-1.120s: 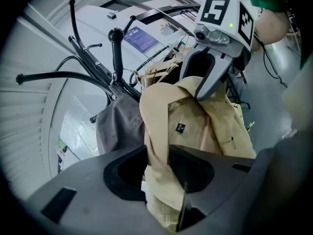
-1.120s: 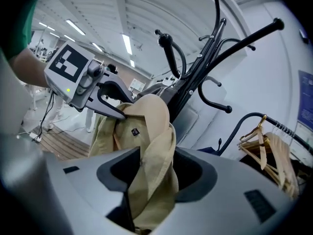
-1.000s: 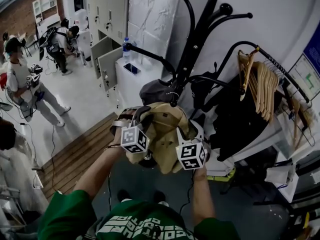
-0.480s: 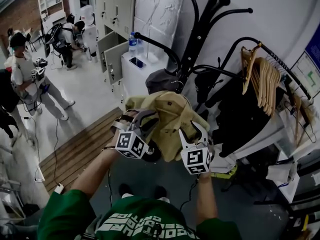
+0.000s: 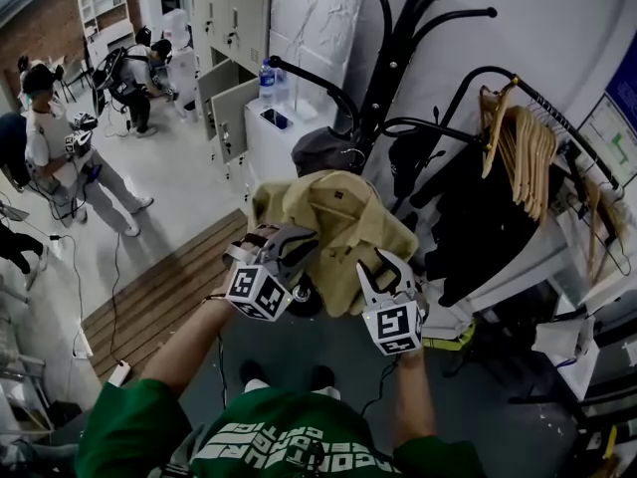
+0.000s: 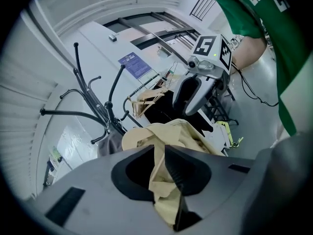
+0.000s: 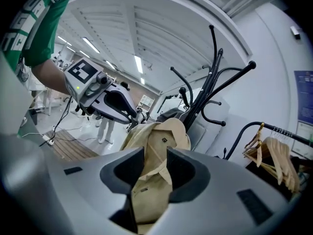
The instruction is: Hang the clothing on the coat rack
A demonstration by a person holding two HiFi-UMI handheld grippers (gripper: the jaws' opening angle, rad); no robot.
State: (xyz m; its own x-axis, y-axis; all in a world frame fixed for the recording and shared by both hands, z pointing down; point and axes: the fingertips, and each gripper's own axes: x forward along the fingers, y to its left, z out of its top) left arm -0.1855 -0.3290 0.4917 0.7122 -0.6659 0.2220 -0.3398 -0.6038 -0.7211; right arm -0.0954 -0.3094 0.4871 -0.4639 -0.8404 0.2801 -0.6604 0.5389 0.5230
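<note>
A tan jacket point(image 5: 333, 222) hangs in the air between my two grippers, collar up, just in front of the black coat rack point(image 5: 398, 58). My left gripper point(image 5: 289, 245) holds its left side; its jaws are closing and the cloth point(image 6: 166, 136) is pinched in the narrow gap between them. My right gripper point(image 5: 388, 267) holds the right side; its jaws are closing too, with the jacket's front point(image 7: 159, 146) filling the gap. The rack's curved hooks point(image 7: 205, 92) rise just beyond the jacket.
A grey garment point(image 5: 318, 152) hangs on a lower rack hook. To the right, a rail carries black clothes point(image 5: 468, 217) and wooden hangers point(image 5: 523, 157). Grey lockers point(image 5: 224, 98) and a water bottle point(image 5: 266, 80) stand behind. People point(image 5: 50, 157) stand at far left.
The jacket was bunched low between the grippers; now it is spread wider with its collar raised. Both grippers have dropped slightly and moved apart.
</note>
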